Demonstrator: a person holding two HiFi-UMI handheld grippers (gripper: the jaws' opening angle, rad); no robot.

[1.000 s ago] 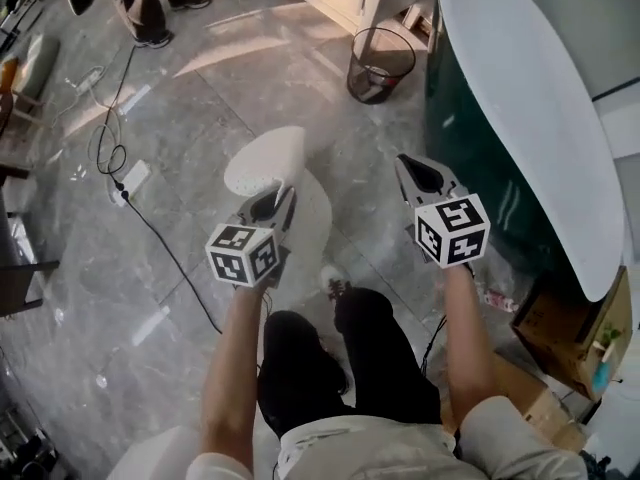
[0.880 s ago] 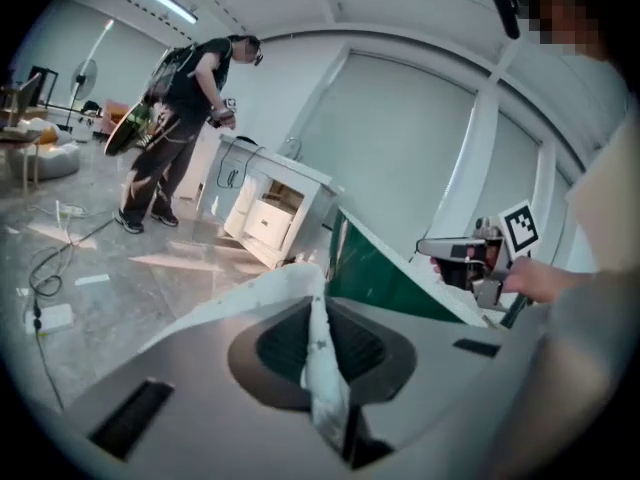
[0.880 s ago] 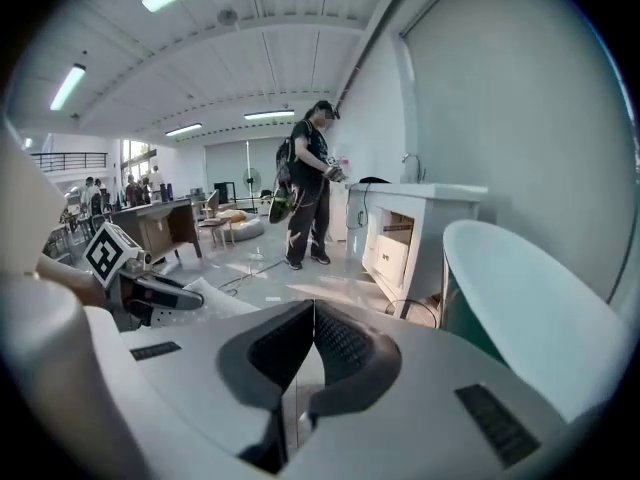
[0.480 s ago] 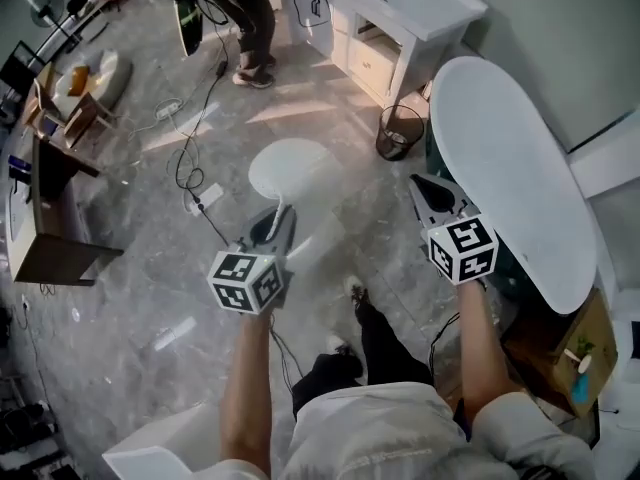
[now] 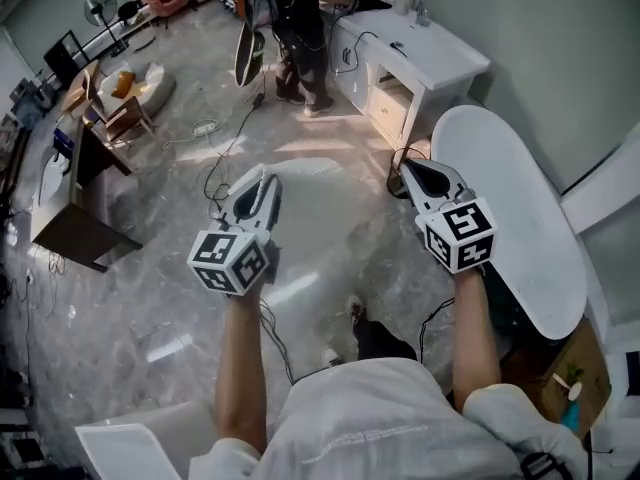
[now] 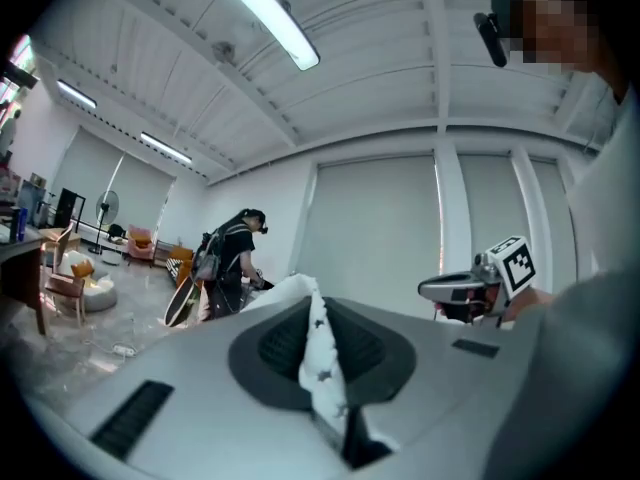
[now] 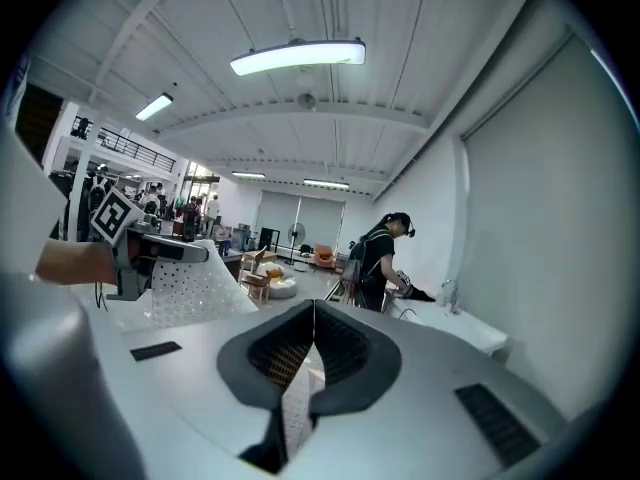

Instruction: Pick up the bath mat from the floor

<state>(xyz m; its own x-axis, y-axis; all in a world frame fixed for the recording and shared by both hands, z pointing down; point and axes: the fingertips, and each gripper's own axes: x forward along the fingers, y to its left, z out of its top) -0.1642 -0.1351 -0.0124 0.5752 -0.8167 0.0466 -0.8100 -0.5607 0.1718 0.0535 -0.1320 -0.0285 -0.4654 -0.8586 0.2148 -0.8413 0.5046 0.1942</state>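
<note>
The white bath mat (image 5: 312, 230) hangs as a loose sheet between my two grippers, high above the grey marble floor (image 5: 150, 298). My left gripper (image 5: 265, 176) is shut on one edge; in the left gripper view the star-printed cloth (image 6: 322, 368) runs pinched between the jaws of the left gripper (image 6: 311, 303). My right gripper (image 5: 408, 166) is shut on the other edge. In the right gripper view a thin strip of the mat (image 7: 296, 400) sits in the closed right gripper (image 7: 313, 310), and the dotted underside (image 7: 190, 293) stretches to the left gripper (image 7: 150, 250).
A white oval bathtub (image 5: 510, 208) stands at the right, a white vanity cabinet (image 5: 410, 60) behind it. A person (image 5: 300, 28) stands at the back. Cables (image 5: 228, 153) trail over the floor. A dark table (image 5: 70, 230) is at the left, a cardboard box (image 5: 560, 368) at lower right.
Both grippers have risen a long way with the mat, which has come off the floor and now hangs between them. The head view shows far more of the room.
</note>
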